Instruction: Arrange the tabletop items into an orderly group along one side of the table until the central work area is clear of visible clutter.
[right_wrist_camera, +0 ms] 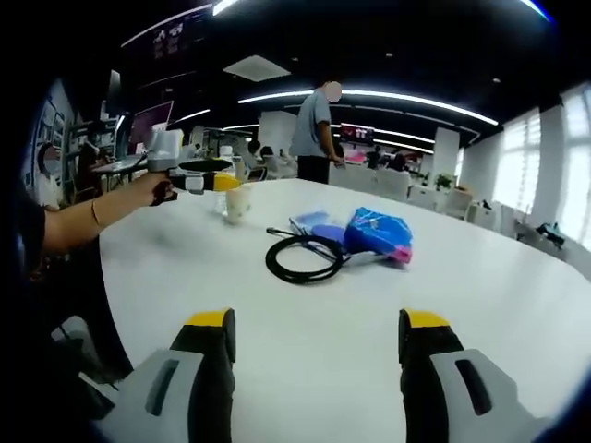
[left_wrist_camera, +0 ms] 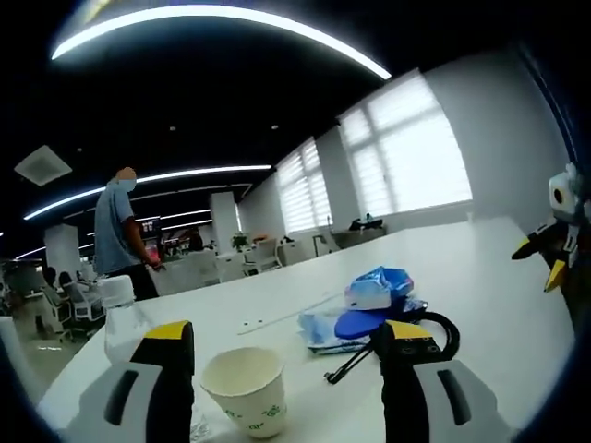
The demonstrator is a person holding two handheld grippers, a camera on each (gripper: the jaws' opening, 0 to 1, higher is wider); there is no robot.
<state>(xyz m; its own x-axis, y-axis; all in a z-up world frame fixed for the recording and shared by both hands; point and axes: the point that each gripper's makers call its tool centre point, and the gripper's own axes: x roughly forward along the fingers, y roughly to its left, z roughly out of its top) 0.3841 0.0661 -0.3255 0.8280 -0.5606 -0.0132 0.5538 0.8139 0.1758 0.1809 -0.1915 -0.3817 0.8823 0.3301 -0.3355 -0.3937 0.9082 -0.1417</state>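
Your left gripper (left_wrist_camera: 282,355) stood with its jaws spread wide, holding nothing, and the paper cup (left_wrist_camera: 247,388) sat upright on the white table (left_wrist_camera: 480,277) between them, close to the near edge with neither jaw touching it that I could tell. Just beside the cup, on its left in the left gripper view, stood a clear plastic bottle (left_wrist_camera: 120,318). Your right gripper (right_wrist_camera: 316,355) was also spread wide and empty, hovering over bare table well short of the clutter. Out toward the middle lay a coiled black cable (right_wrist_camera: 300,258), and touching it on the far side a heap of blue plastic bags (right_wrist_camera: 377,233) with a flat blue packet (right_wrist_camera: 309,221) next to them. By my reckoning the cup would be very light and thin-walled, so it could crush or tip under a hard squeeze; a gentle grip across the body below the rim looked safest to you. The cable was limp and would trail, so taking it where the loops overlap would carry more of it at once. The bags were soft and slippery, likely to slide apart; pinching a bunched fold seemed better than pushing them flat.
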